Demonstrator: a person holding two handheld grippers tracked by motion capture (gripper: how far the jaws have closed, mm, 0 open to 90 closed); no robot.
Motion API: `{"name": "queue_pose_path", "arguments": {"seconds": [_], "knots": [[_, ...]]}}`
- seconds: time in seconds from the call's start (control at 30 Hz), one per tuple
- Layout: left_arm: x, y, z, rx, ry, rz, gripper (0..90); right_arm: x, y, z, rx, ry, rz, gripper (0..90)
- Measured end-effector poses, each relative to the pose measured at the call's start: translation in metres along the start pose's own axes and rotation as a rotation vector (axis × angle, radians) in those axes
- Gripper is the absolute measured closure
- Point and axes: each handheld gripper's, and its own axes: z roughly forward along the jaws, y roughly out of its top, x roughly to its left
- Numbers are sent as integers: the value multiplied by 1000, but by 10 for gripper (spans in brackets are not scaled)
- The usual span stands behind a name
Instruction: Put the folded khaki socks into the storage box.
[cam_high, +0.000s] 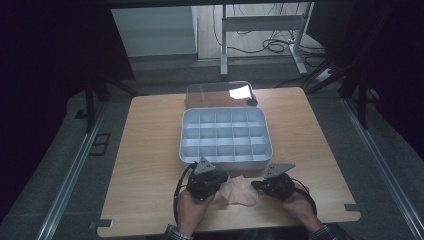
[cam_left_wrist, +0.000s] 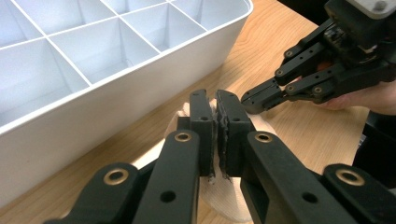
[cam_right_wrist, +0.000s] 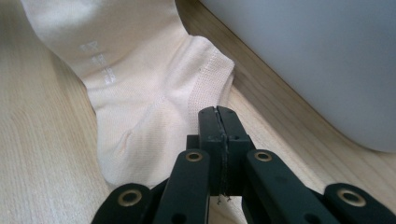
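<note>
A cream sock (cam_high: 241, 192) lies bunched on the wooden table between my two grippers, just in front of a white divided box (cam_high: 225, 160). My left gripper (cam_high: 220, 181) is at the sock's left end. In the left gripper view its jaws (cam_left_wrist: 215, 100) are pressed together with a thin sliver of sock (cam_left_wrist: 224, 205) fabric between the pads. My right gripper (cam_high: 256, 185) is at the sock's right end. In the right gripper view it (cam_right_wrist: 218, 112) is shut, its tips at the edge of the sock (cam_right_wrist: 135, 93), nothing visibly between them. The right gripper (cam_left_wrist: 247, 100) also appears in the left gripper view, jaws together.
The box wall (cam_left_wrist: 116, 93) stands close behind both grippers and its compartments look bare; it is also the grey wall (cam_right_wrist: 317, 56) in the right gripper view. A clear lid (cam_high: 215, 95) lies behind the box. Bare tabletop (cam_high: 150, 150) spreads to the left and right.
</note>
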Motion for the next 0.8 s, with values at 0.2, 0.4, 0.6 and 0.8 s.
{"name": "queue_pose_path", "arguments": {"seconds": [0.2, 0.4, 0.6, 0.8], "knots": [[-6, 6, 7, 9, -7, 16, 862, 2, 1, 5, -5, 8, 4, 896], [-8, 9, 15, 30, -11, 22, 861, 6, 8, 14, -14, 24, 0, 896], [-11, 7, 28, 73, 14, 38, 859, 7, 15, 21, -15, 60, -1, 891], [-15, 3, 40, 112, 13, 44, 856, 0, 16, 3, -75, 21, 13, 838]]}}
